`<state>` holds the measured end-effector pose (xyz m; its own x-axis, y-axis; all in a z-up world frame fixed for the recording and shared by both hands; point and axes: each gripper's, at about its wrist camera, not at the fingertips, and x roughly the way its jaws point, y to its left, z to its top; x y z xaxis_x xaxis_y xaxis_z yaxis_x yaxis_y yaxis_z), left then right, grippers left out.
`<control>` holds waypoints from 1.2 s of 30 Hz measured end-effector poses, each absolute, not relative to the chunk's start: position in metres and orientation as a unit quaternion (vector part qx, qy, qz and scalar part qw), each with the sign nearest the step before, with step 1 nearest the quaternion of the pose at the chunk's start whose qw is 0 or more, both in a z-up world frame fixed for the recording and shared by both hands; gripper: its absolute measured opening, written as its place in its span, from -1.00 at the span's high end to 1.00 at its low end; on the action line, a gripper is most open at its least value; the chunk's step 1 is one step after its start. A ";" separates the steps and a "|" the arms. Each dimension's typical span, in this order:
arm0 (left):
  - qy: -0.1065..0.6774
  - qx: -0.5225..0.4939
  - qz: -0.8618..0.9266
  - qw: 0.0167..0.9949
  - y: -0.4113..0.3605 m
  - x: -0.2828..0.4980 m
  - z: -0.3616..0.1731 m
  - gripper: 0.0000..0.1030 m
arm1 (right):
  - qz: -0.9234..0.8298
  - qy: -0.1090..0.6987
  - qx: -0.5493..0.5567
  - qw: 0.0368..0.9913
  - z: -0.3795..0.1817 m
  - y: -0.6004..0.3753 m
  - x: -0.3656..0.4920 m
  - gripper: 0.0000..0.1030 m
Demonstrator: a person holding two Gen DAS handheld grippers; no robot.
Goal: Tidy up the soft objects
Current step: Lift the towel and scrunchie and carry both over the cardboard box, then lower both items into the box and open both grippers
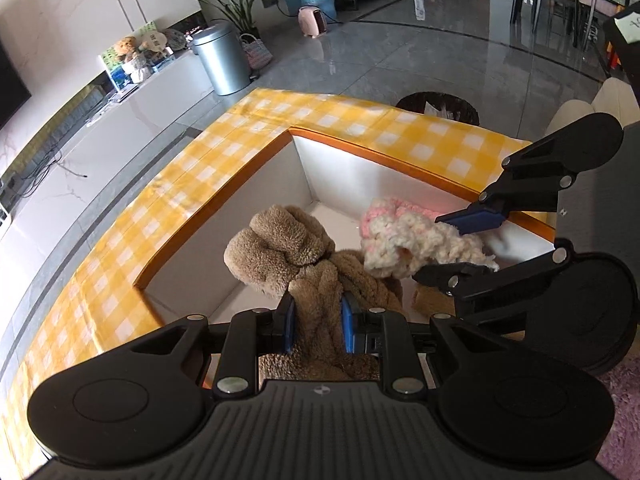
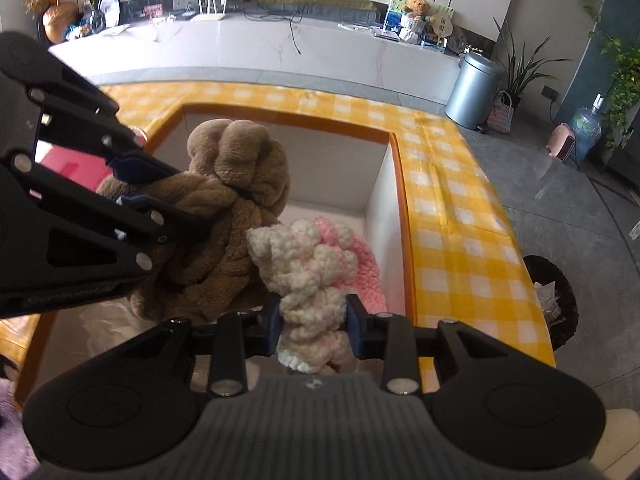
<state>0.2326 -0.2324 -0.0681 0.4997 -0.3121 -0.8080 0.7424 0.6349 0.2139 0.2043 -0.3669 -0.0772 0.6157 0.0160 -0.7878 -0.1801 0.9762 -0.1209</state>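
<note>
My left gripper (image 1: pixel 318 326) is shut on a fuzzy brown twisted soft item (image 1: pixel 288 248) and holds it over an open white box with an orange rim (image 1: pixel 224 208). My right gripper (image 2: pixel 314 324) is shut on a cream and pink knitted soft item (image 2: pixel 316 256) and holds it over the same box (image 2: pixel 394 200), right beside the brown item (image 2: pixel 240 160). The right gripper shows in the left wrist view (image 1: pixel 456 244) holding the knitted item (image 1: pixel 404 240). The left gripper shows in the right wrist view (image 2: pixel 132 184) clamped on the brown item.
The box sits on a table with a yellow and white checked cloth (image 1: pixel 192 168). A black wastebasket (image 1: pixel 438 106) stands beyond the table. A silver bin (image 2: pixel 474 90) stands on the grey floor. A purple fluffy surface (image 2: pixel 12 432) lies at the near edge.
</note>
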 end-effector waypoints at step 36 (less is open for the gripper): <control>0.366 0.285 -0.298 0.834 -0.217 0.236 -0.047 -0.03 | 0.063 0.427 -0.127 0.893 -0.049 -0.353 0.195 -0.19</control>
<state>0.2359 -0.2170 -0.0467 0.5549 -0.2879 -0.7805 0.7053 0.6604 0.2578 0.1948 -0.3534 -0.0494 0.6281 0.0041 -0.7781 -0.2201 0.9601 -0.1726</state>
